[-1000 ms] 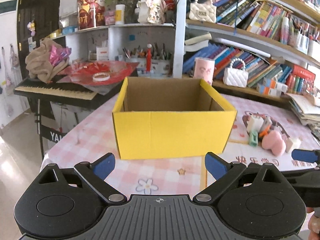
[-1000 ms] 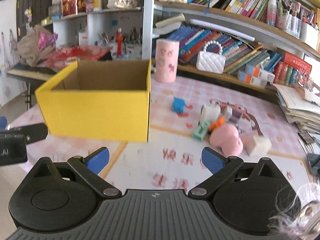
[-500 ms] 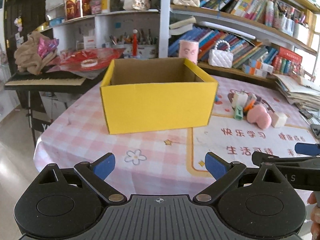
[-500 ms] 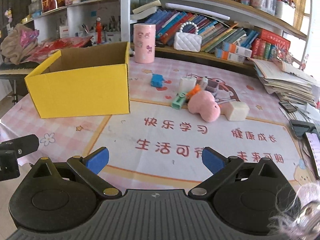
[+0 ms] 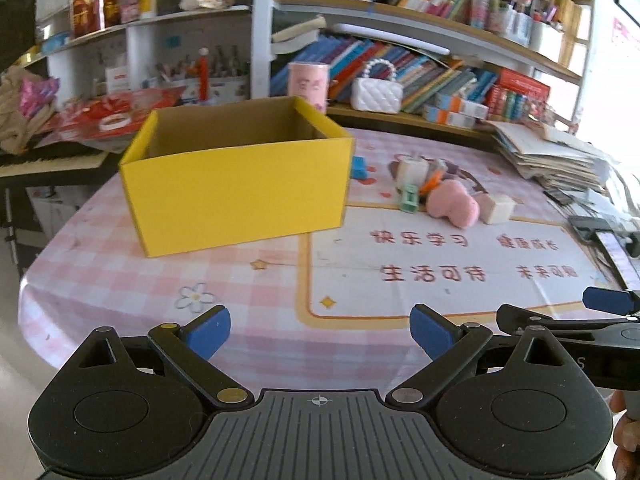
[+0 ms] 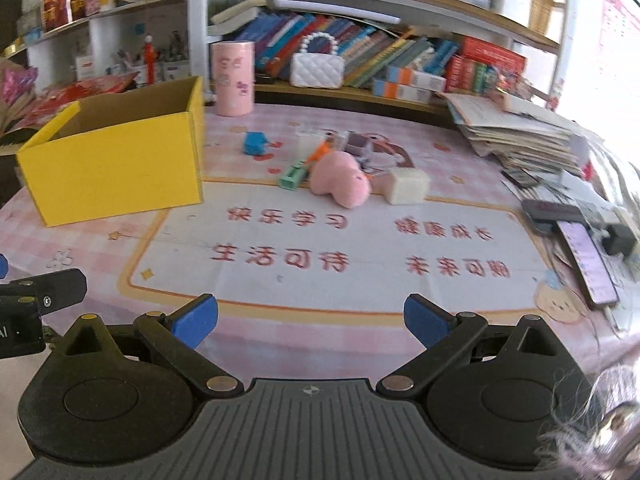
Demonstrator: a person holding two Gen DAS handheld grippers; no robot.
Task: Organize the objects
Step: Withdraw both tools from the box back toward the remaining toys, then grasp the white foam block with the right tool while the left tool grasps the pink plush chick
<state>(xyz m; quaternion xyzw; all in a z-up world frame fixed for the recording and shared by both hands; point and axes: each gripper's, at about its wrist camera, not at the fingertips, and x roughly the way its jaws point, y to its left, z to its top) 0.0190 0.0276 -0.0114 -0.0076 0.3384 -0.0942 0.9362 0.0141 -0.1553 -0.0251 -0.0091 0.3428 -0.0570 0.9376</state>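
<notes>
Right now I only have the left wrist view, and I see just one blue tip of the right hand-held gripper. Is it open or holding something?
Observer: The right hand-held gripper is open and empty.
Operator: The blue block looks tucked behind the yellow box corner. Touching?
Observer: No. In the right wrist view the blue block sits apart from the yellow box, with tablecloth showing between them.
Operator: Anything hidden behind that gripper?
Observer: A cartoon figure is printed on the mat there, and the near end of a lit phone lies beside it.
</notes>
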